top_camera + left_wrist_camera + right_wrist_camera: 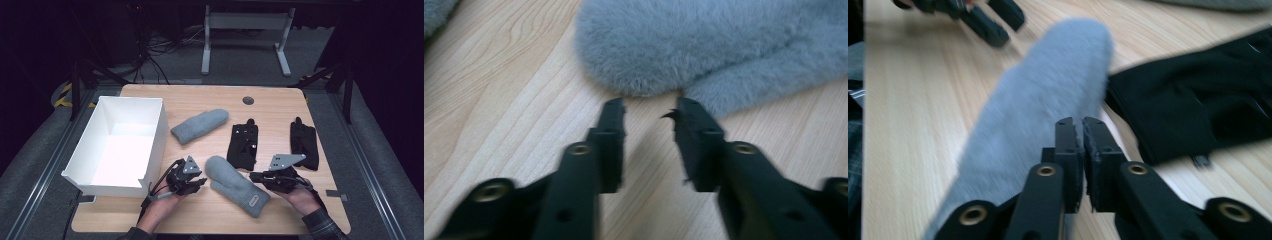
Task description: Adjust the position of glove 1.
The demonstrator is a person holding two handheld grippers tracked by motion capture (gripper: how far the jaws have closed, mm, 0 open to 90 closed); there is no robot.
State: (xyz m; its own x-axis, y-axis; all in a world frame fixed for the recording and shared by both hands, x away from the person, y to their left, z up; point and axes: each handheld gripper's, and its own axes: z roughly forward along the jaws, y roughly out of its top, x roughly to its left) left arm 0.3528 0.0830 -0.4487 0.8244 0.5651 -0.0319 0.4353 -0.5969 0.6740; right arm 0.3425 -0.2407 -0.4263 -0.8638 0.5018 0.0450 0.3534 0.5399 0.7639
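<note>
A fluffy grey mitten (235, 184) (704, 45) (1048, 90) lies slantwise near the table's front edge, between both grippers. My left gripper (202, 181) (649, 107) is open, its tips just short of the mitten's rounded end, with bare wood between the jaws. My right gripper (252, 176) (1078, 122) is shut at the mitten's right edge, and I see nothing pinched between its jaws. A second grey mitten (200, 126) lies farther back. Two black gloves (243, 145) (304, 144) lie to the right; one of these black gloves (1198, 110) is just beyond my right gripper.
An empty white box (150, 145) stands on the table's left side, close to my left hand. A round grommet (248, 100) sits near the far edge. Bare wood (210, 215) runs along the front edge under the forearms.
</note>
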